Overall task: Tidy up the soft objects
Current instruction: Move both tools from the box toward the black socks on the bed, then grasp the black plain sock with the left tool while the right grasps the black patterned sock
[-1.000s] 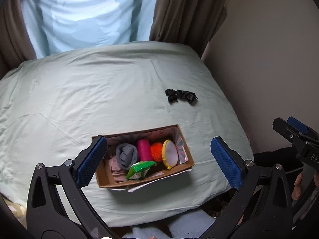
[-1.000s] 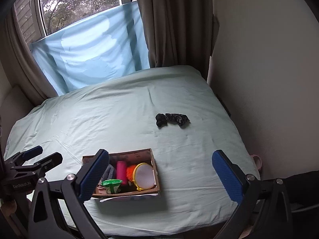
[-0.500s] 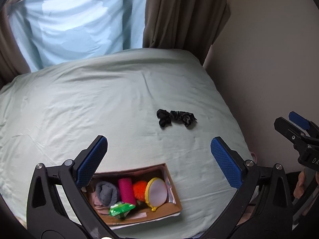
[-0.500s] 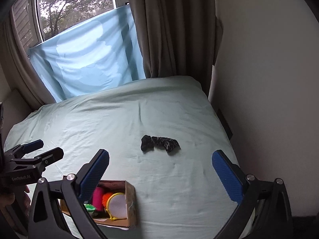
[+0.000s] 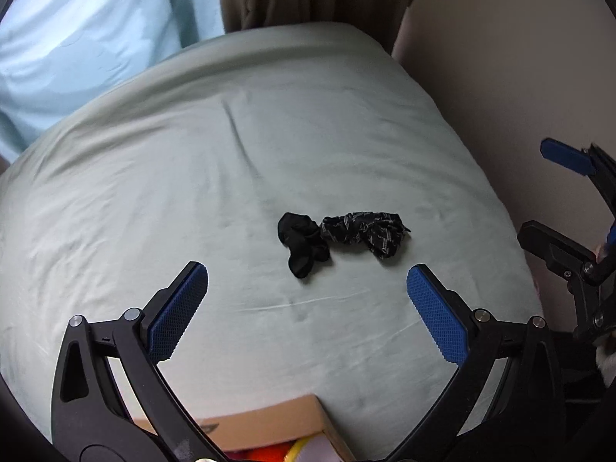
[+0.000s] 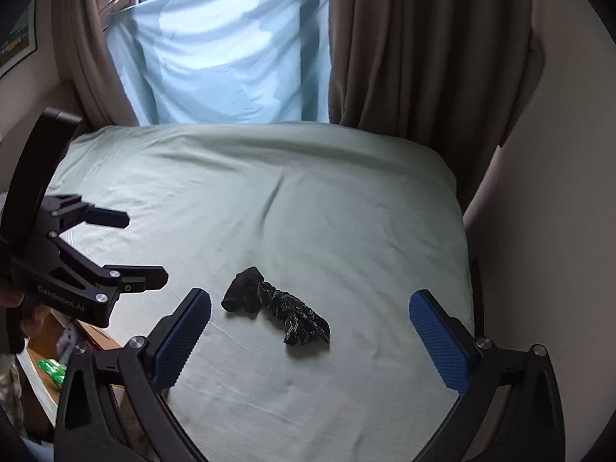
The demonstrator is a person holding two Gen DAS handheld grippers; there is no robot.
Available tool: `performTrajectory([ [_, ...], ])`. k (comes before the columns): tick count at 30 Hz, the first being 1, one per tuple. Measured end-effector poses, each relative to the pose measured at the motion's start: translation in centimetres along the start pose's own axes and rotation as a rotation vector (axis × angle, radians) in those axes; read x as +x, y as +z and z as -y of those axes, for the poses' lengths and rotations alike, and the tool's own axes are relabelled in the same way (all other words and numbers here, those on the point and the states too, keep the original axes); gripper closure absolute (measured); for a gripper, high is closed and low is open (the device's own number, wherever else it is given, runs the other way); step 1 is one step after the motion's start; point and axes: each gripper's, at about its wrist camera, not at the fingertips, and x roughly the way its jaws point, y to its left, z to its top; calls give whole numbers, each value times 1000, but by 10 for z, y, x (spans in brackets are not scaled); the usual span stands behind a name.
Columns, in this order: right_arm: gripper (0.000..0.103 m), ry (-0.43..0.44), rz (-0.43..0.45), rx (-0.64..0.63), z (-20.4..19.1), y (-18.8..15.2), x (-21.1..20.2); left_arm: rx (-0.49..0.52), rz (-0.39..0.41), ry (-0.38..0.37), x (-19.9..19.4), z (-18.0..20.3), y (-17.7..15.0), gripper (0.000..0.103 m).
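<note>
A crumpled black sock and a black patterned cloth [image 5: 342,236] lie together on the pale green bed sheet [image 5: 192,192]; they also show in the right wrist view [image 6: 277,310]. My left gripper [image 5: 308,304] is open and empty, hovering just short of the pile. My right gripper [image 6: 310,331] is open and empty, with the pile lying between its fingers' line of sight. The cardboard box [image 5: 265,429] of soft things sits at the bottom edge of the left view, mostly hidden.
A beige wall [image 5: 519,77] runs along the bed's right side. Brown curtains [image 6: 415,50] and a light blue cloth [image 6: 223,54] hang behind the bed. The left gripper [image 6: 96,269] shows at the left of the right view, the right gripper [image 5: 569,238] at the right of the left view.
Both grippers have moved forward over the bed toward the black pile. The box has slid down to the bottom edge of the views. Both grippers stay open.
</note>
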Motion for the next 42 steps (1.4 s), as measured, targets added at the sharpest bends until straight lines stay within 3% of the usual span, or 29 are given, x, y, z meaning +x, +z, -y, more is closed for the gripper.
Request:
performTrajectory([
  [10, 14, 119, -93, -158, 2, -28, 122, 307, -123, -95, 136, -3, 10, 3],
  [12, 22, 133, -110, -173, -1, -34, 143, 354, -134, -98, 158, -3, 9, 10],
  [18, 27, 162, -160, -181, -10, -52, 189, 410, -174, -119, 205, -3, 0, 26],
  [22, 29, 185, -184, -177, -11, -58, 204, 422, -171, -130, 218, 0, -2, 34],
  [24, 42, 199, -200, -182, -13, -60, 210, 423, -162, -136, 220, 1, -2, 41],
  [26, 52, 199, -211, -188, -14, -60, 214, 430, -157, -139, 220, 1, -1, 55],
  [29, 58, 196, -206, -196, -17, -59, 213, 433, -155, -138, 219, 2, 0, 72],
  [36, 73, 176, -216, -227, -24, -63, 205, 441, -161, -109, 213, 7, 0, 82],
  [42, 74, 145, -189, -183, -15, -56, 187, 438, -139, -91, 194, 10, 10, 82],
])
